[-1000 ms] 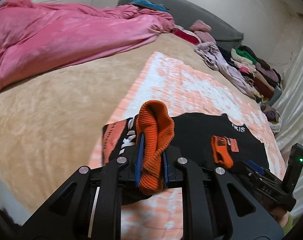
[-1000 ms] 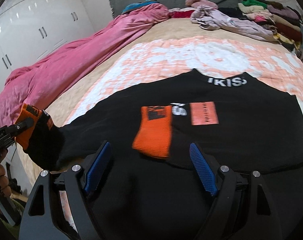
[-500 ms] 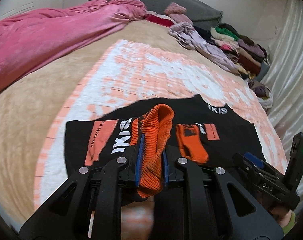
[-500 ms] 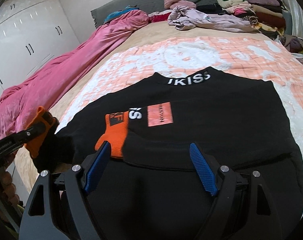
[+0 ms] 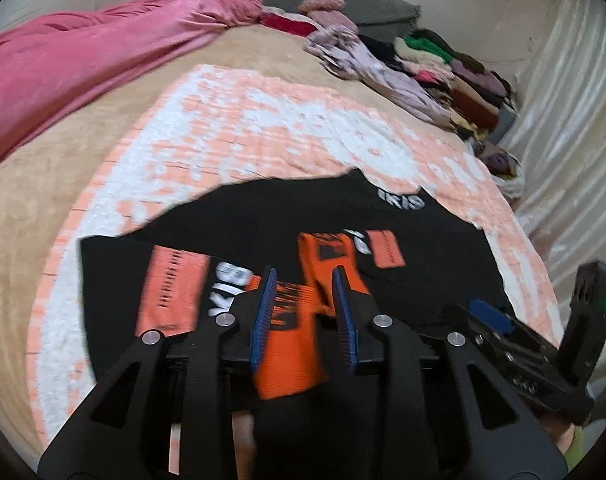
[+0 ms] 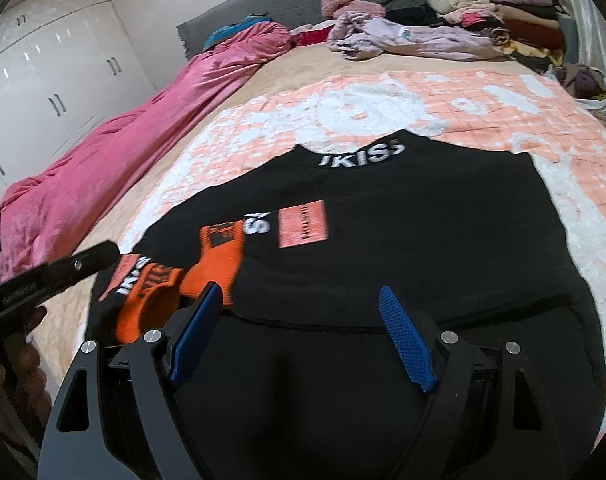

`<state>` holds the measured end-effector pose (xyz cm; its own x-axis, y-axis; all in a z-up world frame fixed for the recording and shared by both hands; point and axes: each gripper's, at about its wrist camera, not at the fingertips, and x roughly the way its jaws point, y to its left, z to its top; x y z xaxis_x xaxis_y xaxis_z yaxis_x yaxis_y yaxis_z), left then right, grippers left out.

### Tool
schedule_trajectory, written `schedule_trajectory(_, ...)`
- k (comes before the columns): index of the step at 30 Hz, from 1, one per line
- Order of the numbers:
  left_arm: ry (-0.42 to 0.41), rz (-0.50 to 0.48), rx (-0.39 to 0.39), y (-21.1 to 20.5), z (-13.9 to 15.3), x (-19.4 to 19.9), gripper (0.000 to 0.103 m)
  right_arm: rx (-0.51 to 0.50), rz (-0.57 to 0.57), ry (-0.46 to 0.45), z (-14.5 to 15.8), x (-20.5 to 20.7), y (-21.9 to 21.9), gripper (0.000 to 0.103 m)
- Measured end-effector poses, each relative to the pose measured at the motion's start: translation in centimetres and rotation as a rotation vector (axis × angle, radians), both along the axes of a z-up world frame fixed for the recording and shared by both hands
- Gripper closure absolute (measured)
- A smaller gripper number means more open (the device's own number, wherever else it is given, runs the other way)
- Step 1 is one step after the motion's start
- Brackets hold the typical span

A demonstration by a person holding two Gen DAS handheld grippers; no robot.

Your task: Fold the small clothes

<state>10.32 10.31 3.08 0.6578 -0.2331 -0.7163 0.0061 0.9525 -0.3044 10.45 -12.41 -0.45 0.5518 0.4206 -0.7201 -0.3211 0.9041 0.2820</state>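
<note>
A: Near end first. Left tongs (image 5: pixel 305 312), what's the state?

B: Jaws opening. The orange ribbed knit cuff (image 5: pixel 289 352) of the left sleeve lies between the blue pads, and they look clear of it now. My read: it's being let go so the sleeve stays folded across the body.

A: Right tongs (image 6: pixel 299 336)?

B: Spread wide, nothing in them, hovering over the lower hem. Probably waiting there for the next fold, since the hem is right underneath.

A: Where's the garment?

B: The black sweatshirt with orange cuffs and white lettering (image 6: pixel 403 248) lies flat on the peach-and-white patchy quilt (image 6: pixel 383 104), collar pointing away. The other orange cuff (image 6: pixel 219 252) already sits on the chest near the peach printed patch (image 6: pixel 303 224), so both sleeves look turned inward. Makes sense: narrows the body before folding bottom up.

A: Further back?

B: Tan plush bed cover (image 5: pixel 35 184) under the quilt, crumpled pink blanket (image 5: pixel 83 56) pushed to the left side, leaving the middle for folding. Stack of mixed folded clothes (image 6: pixel 503 16) far right by the grey headboard (image 6: pixel 295 4), likely the done pile, though I can't confirm.
</note>
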Motion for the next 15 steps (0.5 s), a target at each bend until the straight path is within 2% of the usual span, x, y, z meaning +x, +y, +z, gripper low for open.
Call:
schedule_trajectory(3, -0.01, 0.047, 0.019, 1.5, 0.4, -0.2, 0.072, 0.031, 0.06, 0.019, -0.1, -0.5, 1.5, 0.023)
schedule_trajectory(10, -0.022, 0.152, 0.056, 5.3, 0.6, -1.6, 0.07, 0.123, 0.228, 0.118, -1.0, -1.3, 7.2, 0.023)
schedule_trajectory(15, -0.022, 0.181, 0.053, 7.0, 0.6, -3.1, 0.067, 0.088, 0.251, 0.161, -2.2, -0.4, 10.8, 0.025)
